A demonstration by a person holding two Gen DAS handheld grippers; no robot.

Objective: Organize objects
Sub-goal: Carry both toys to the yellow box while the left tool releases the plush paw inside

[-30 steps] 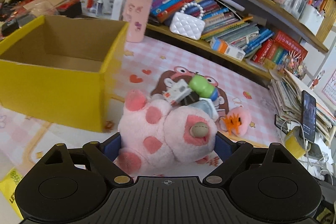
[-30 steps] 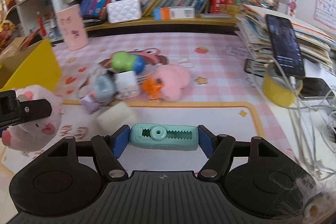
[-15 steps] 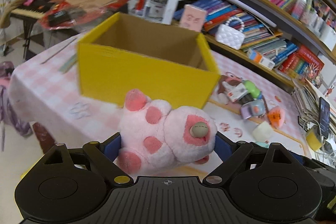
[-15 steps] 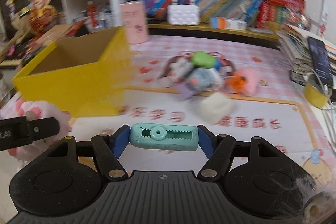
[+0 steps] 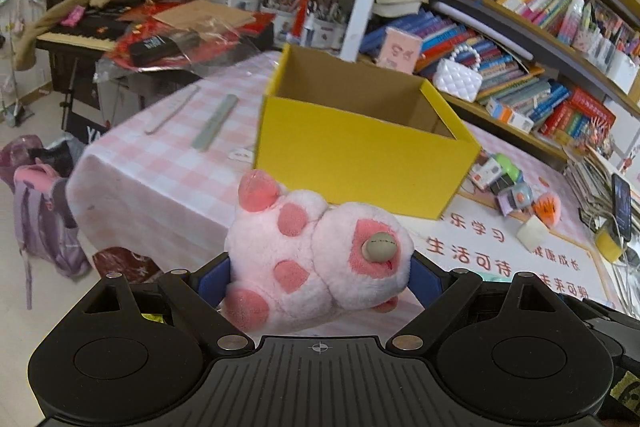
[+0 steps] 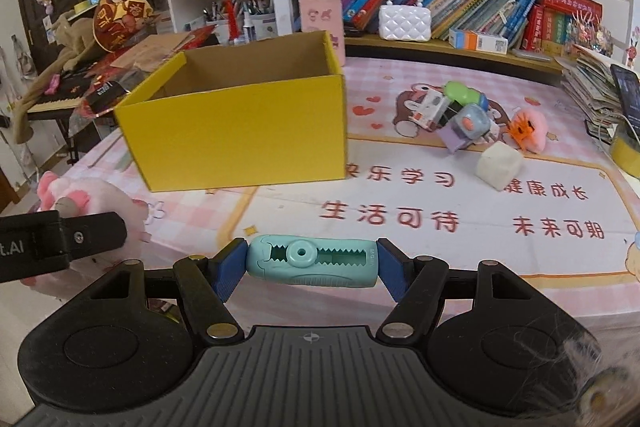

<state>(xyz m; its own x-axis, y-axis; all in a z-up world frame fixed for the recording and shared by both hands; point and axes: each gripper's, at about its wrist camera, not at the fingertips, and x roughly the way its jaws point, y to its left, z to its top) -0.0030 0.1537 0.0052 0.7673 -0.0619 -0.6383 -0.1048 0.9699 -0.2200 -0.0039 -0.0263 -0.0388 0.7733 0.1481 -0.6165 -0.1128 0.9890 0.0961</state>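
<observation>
With both loads bound, I judge, for the yellow box (image 6: 240,135), I list: left gripper (image 5: 318,277) pinching a pink plush toy (image 5: 316,263), short of the box's near wall; right gripper (image 6: 312,263) clamping a teal plastic clip (image 6: 312,261) endwise. Box floor hidden; remaining toys (image 6: 464,119) too jumbled to identify.

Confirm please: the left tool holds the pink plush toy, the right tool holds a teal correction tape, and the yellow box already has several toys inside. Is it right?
Not quite. The yellow box shows only bare cardboard inside, as far as the right wrist view sees. The rest stands: the left tool holds the pink plush toy, and the right tool holds the teal correction tape.
</observation>
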